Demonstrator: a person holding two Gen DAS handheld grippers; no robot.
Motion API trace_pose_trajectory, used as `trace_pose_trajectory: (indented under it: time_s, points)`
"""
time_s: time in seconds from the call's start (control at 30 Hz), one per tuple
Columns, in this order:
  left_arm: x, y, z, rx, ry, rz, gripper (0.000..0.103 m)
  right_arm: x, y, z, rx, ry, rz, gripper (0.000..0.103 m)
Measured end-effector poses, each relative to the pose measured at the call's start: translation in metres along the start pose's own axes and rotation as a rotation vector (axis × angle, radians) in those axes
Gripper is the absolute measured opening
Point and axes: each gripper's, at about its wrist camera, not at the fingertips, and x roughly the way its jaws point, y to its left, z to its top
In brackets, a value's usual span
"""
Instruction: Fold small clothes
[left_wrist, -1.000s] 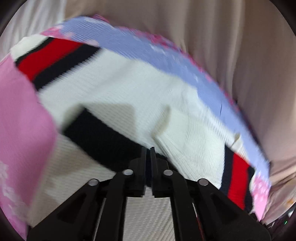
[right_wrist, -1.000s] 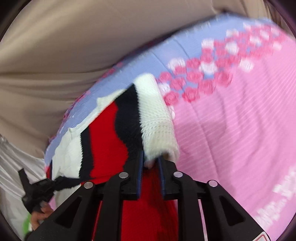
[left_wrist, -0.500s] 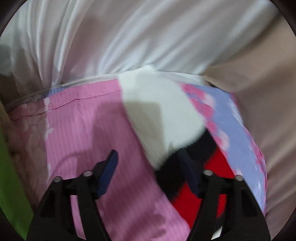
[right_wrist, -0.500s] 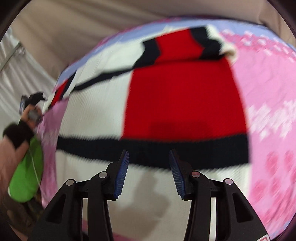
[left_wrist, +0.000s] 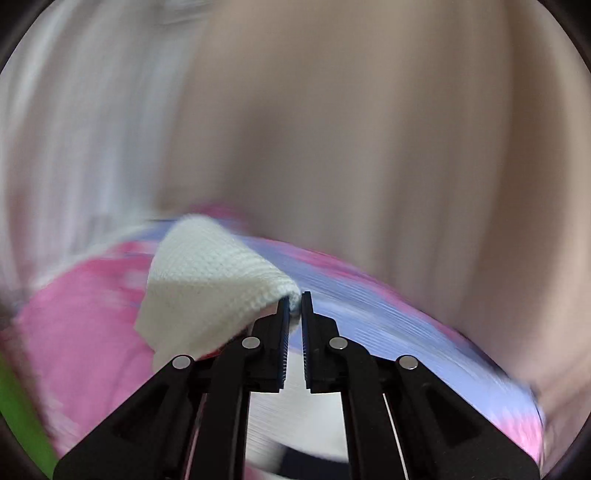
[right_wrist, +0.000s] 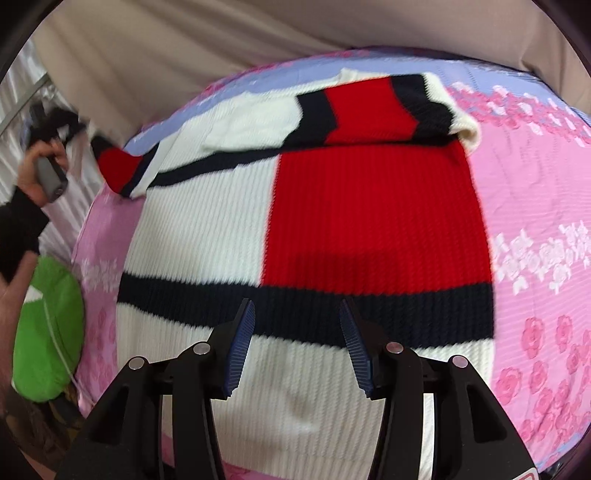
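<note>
My left gripper (left_wrist: 294, 302) is pinched shut on the white cuff of the sweater's sleeve (left_wrist: 207, 284), the knit bunched right at my fingertips, and that sleeve hangs lifted above the bedspread (left_wrist: 388, 317); the view there is streaked with blur, so little else is clear beyond the beige curtain (left_wrist: 351, 129) behind. My right gripper (right_wrist: 297, 314) has just been opening and its jaws stand apart with nothing between them, hovering over the sweater's lower part near the bed's near edge, above the dark band and the white panel below it. The sweater (right_wrist: 306, 229) lies spread flat on the pink and lilac rose-printed bedspread (right_wrist: 535, 221), a red block on the right, white on the left, a navy stripe across. Its right sleeve (right_wrist: 388, 110) is folded across the top, toward the bed's far edge. The other sleeve rises off the bed's far left corner, up to my left hand (right_wrist: 37, 173) holding its gripper. A green cushion (right_wrist: 48, 332) sits beside the bed's left edge.
</note>
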Motion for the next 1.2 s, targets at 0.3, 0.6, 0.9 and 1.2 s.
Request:
trace_pose_trajectory:
  time_s: [0.3,0.6,0.9,1.2]
  points:
    - [0.026,-0.16,-0.219,0.131,0.492,-0.27,0.034,-0.016,-0.06,0.011,0.107,-0.071,-0.072,0.054]
    - [0.006,-0.025,-0.188,-0.255,0.375,-0.07,0.061,-0.003,-0.074,0.069,0.062,-0.125,-0.048,0.062]
    - [0.044,0.057,-0.158,-0.538,0.373,0.052,0.046,0.086,-0.09,0.175,0.242,-0.116,-0.02,0.069]
    - [0.024,0.046,-0.128,-0.477,0.225,0.024,0.008,0.067,-0.061,0.219,0.225,-0.231,0.13,0.006]
